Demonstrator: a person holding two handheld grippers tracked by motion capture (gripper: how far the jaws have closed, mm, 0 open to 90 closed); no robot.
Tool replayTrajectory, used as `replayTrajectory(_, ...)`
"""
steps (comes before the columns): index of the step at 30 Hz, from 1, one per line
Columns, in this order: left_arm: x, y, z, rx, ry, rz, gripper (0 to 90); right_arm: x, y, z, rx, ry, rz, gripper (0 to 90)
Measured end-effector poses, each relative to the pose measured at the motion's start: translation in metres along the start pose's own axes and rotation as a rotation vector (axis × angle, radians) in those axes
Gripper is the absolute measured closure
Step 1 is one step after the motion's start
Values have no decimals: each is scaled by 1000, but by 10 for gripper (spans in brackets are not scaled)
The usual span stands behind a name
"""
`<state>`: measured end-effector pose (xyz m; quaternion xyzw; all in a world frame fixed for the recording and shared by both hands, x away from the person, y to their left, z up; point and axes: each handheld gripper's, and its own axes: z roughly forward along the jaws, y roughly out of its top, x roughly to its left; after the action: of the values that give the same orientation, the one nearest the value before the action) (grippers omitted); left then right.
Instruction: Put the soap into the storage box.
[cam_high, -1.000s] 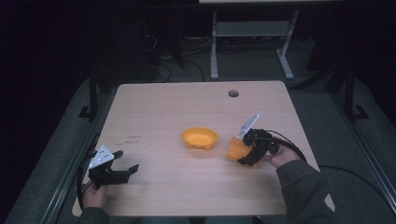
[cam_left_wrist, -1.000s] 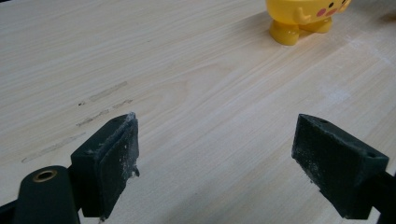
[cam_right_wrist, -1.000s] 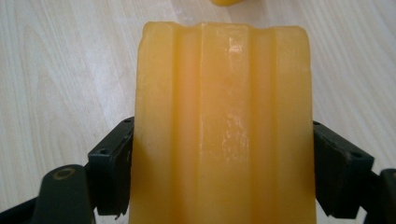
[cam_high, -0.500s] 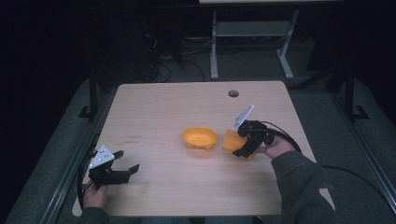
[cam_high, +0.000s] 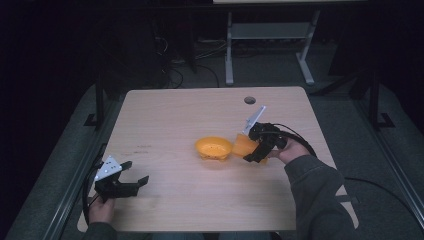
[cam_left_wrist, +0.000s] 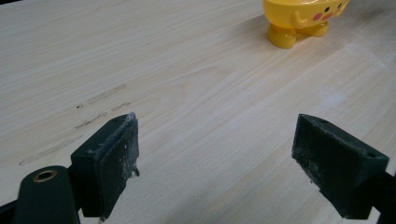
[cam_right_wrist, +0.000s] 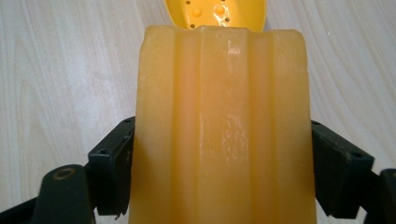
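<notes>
A yellow bowl (cam_high: 213, 148) with small feet stands near the middle of the wooden table (cam_high: 170, 115); its feet and painted face show at the top of the left gripper view (cam_left_wrist: 299, 18), and its dotted inside at the top of the right gripper view (cam_right_wrist: 215, 13). My right gripper (cam_high: 250, 149) is shut on a ribbed orange cup (cam_high: 243, 145), held tilted just right of the bowl. That cup (cam_right_wrist: 224, 126) sits between both black jaws, its far end toward the bowl. My left gripper (cam_high: 137, 174) rests open near the table's front left, nothing between its pads (cam_left_wrist: 109, 163).
A round cable hole (cam_high: 250, 100) lies near the table's far edge. Faint scuff marks (cam_left_wrist: 100, 105) cross the wood ahead of the left gripper. A white desk frame (cam_high: 265, 40) and cables stand on the dark floor beyond the table.
My right gripper has carried the orange cup leftward and slightly away from me, closer to the bowl, and tilted it. The left gripper has stayed put.
</notes>
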<state>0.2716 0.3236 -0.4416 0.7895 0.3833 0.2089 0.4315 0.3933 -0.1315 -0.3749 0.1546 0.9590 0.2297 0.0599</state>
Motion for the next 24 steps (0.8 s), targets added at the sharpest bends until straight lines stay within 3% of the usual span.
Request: replayTrajectory(24,0,0,-1,-15,-2,-10,143,-5,46,5,-16,12,-72,205)
